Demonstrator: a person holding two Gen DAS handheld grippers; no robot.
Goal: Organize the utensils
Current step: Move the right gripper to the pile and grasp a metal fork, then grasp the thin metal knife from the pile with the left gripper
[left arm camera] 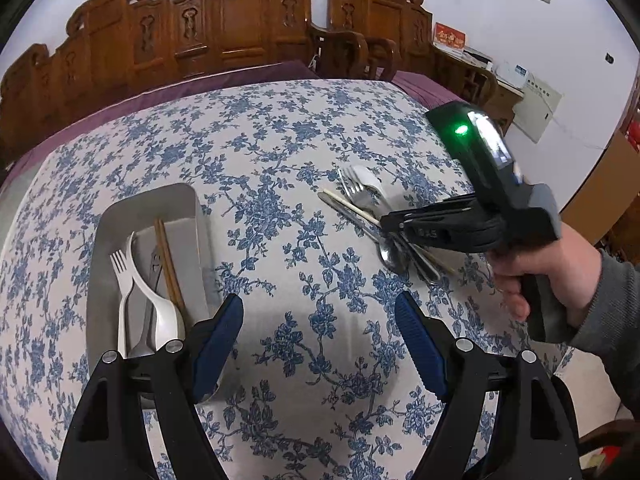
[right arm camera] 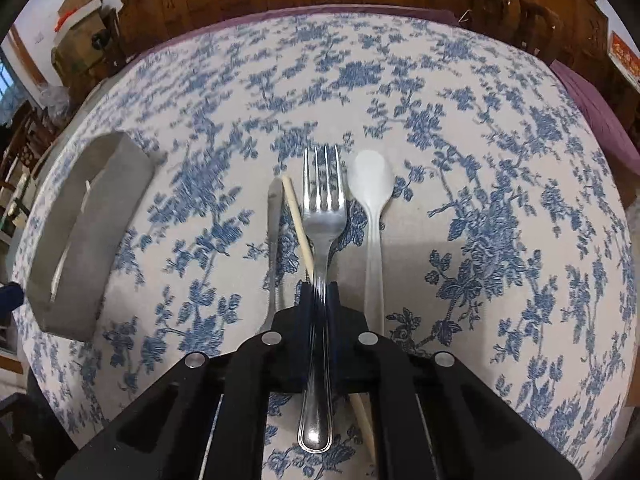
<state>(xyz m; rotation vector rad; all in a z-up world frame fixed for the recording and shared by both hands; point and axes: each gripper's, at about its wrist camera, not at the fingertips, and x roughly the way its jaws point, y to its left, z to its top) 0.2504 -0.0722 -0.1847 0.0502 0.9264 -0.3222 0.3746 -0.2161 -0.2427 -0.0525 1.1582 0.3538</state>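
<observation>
Four or so utensils already lie in the grey flat tray (left arm camera: 120, 216) on the desk (left arm camera: 280, 140). Right gripper (right arm camera: 319, 284) has its jaws closed on the shiny metal fork (right arm camera: 323, 216); left gripper (left arm camera: 320, 320) hangs open and empty. Others wait: white plastic spoon (right arm camera: 370, 184), pale wooden chopstick (right arm camera: 296, 220), metal knife (right arm camera: 274, 216).

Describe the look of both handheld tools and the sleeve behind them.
The left tool has black angular arms, silver round pivot bolts and ribbed blue pads. The right tool is black, its body carrying a glowing green light and a small lit screen. The hand gripping it emerges from a grey sleeve.
</observation>
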